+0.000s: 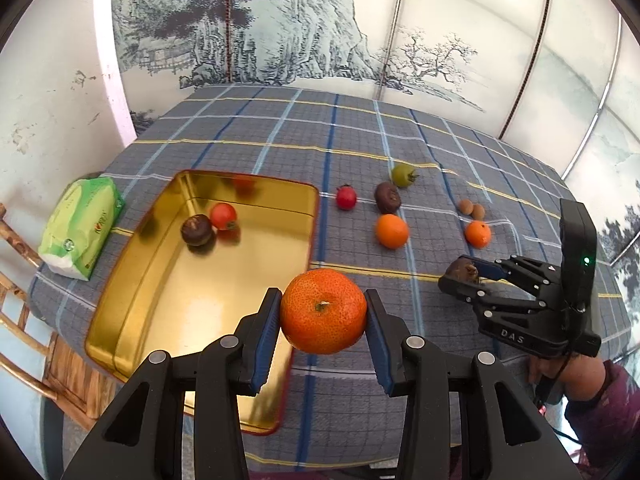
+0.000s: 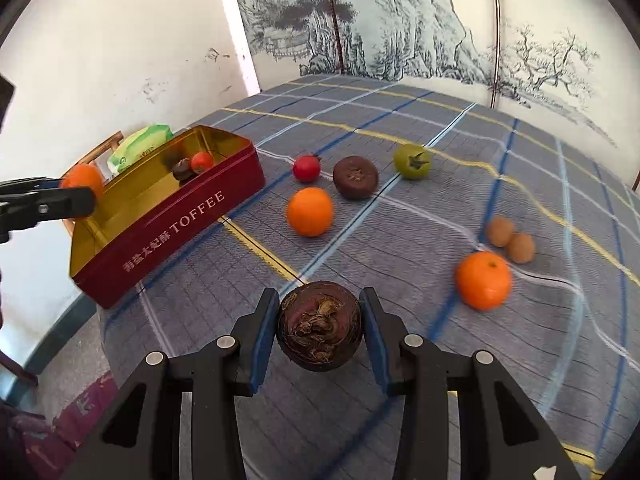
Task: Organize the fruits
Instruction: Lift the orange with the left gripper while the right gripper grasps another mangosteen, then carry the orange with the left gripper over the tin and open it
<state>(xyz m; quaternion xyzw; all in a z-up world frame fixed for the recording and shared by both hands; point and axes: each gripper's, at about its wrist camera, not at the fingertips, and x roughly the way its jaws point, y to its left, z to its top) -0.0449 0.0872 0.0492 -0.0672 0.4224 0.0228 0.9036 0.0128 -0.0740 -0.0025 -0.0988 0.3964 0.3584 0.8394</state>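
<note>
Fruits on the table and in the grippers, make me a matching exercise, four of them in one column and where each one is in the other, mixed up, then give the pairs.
Column one:
1. large orange mandarin
2. dark brown fruit with a dried calyx
3. green tomato
4. small red tomato next to a dark fruit

Column two:
A. inside the gold-lined toffee tin
B. clamped in the left gripper
C. on the checked tablecloth, farthest back of the loose fruit
D. clamped in the right gripper

Pairs: 1-B, 2-D, 3-C, 4-A
</note>
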